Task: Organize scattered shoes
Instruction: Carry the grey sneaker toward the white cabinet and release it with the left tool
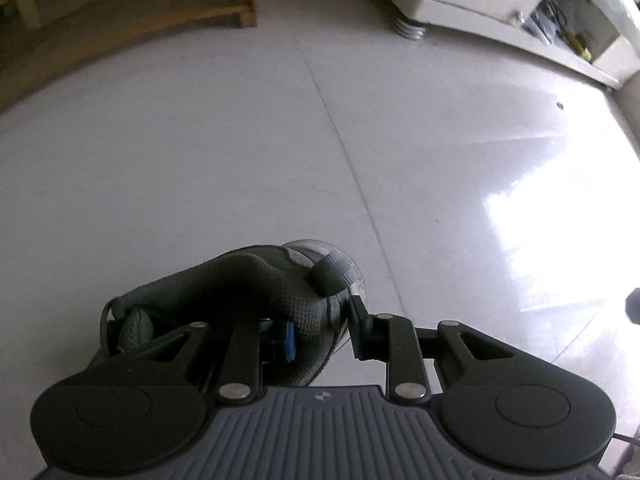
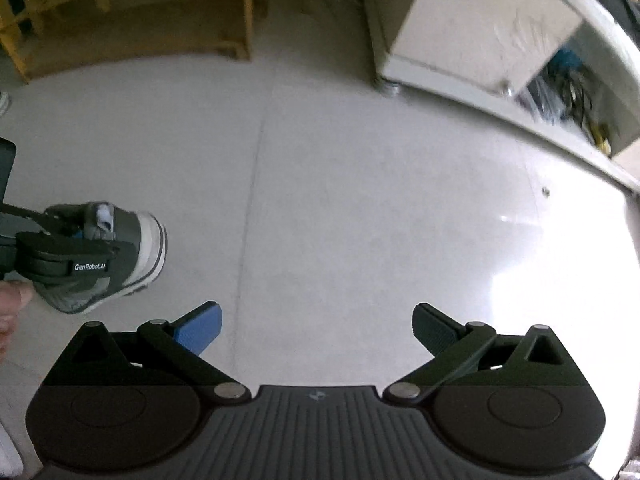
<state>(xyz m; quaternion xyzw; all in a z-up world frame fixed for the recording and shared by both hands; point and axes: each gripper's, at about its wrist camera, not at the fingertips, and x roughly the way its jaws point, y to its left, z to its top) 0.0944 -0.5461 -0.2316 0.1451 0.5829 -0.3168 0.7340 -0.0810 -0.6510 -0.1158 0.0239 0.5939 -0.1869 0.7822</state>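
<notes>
While the pale glossy tiled floor (image 1: pixel 240 152) spreads below, your left tool (image 1: pixel 322 334) is clamped on the collar of a grey knit-mesh sneaker with a white rubber sole (image 1: pixel 248 300), carrying it clear of the floor. The shoe's heel tab points away from you. Your right tool (image 2: pixel 316 330) stands wide apart with nothing between its fingers, just right of the shoe.

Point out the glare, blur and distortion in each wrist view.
Left wrist view: window glare blows out the floor at right; the shoe in the left gripper is dark, underexposed; fisheye bends the shelf.
Right wrist view: the same glare at right; the cabinet is motion-blurred; the right gripper is sharp.
</notes>
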